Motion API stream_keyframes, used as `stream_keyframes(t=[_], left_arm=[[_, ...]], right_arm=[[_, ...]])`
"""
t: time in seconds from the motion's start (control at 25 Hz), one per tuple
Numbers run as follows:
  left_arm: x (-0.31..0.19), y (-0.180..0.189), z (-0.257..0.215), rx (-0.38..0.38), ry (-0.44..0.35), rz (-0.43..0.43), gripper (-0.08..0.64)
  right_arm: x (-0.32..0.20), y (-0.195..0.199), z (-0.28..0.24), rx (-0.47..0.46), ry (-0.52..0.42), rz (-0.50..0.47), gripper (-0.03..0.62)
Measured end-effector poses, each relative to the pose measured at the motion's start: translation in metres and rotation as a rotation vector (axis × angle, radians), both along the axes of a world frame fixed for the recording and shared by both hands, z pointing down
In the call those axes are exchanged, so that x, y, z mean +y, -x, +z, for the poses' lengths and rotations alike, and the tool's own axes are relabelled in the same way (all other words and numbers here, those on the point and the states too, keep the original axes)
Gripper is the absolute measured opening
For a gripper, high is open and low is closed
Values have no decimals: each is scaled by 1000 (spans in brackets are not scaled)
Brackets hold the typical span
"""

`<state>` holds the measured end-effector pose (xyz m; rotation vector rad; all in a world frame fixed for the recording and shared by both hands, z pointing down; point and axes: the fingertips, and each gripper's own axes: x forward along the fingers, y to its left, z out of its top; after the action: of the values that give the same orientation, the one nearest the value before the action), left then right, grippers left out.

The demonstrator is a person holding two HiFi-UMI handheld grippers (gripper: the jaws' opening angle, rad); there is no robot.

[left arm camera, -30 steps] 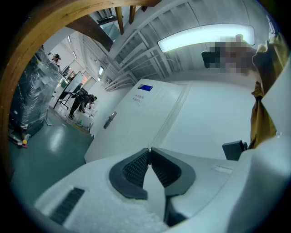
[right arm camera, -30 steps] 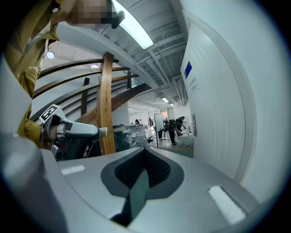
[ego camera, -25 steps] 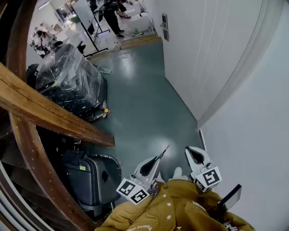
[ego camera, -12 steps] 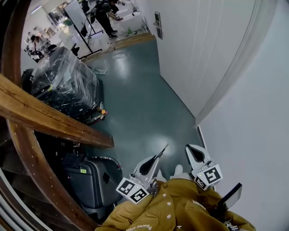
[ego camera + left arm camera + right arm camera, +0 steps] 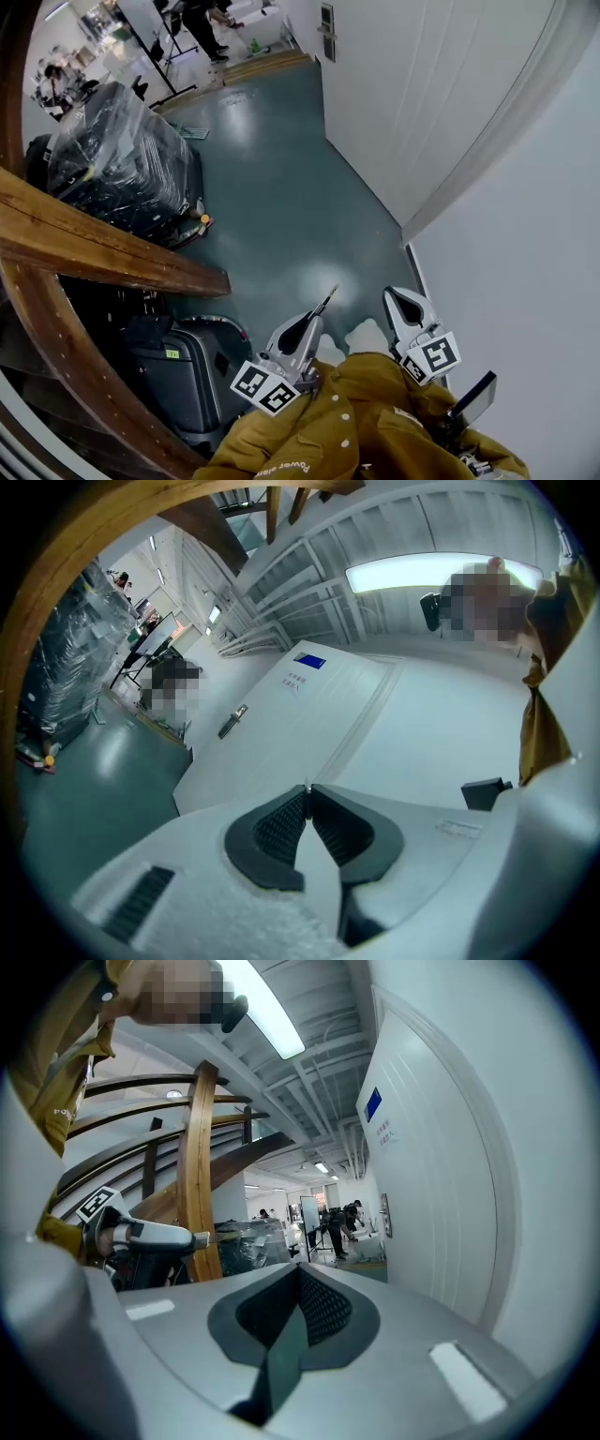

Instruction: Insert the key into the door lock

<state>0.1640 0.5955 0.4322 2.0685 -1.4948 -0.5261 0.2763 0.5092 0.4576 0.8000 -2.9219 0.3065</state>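
Now, left claw (image 5: 307, 799): pinched narrow on the key (image 5: 328, 299), whose blade sticks straight out past the tips.
Right claw (image 5: 298, 1283): closed together, nothing in it.
Door lock (image 5: 232, 721): well ahead and left of the left claw, on the white door (image 5: 309, 714).
Likely next: carry the key forward, then turn the blade toward the lock.

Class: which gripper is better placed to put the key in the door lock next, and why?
Left. The left gripper pinches the key, tip forward; the right gripper is shut and empty. The door handle lies well ahead.
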Motion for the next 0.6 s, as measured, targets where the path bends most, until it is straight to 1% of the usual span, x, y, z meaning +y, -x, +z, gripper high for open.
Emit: stream_keyframes(t=[0.16,0.32,0.48,0.6], left_arm=[[-18,22,6,18,12,1,25],[-52,45,6,16,11,-7,25],[-103,71,14,23,20,-29,25],[-160,91,10,14,23,-44,25]], right_arm=[[-18,17,5,16,13,12,8],[-55,38,7,20,13,12,8],[-110,63,17,18,21,2,8],[-170,83,17,8,29,-11,8]])
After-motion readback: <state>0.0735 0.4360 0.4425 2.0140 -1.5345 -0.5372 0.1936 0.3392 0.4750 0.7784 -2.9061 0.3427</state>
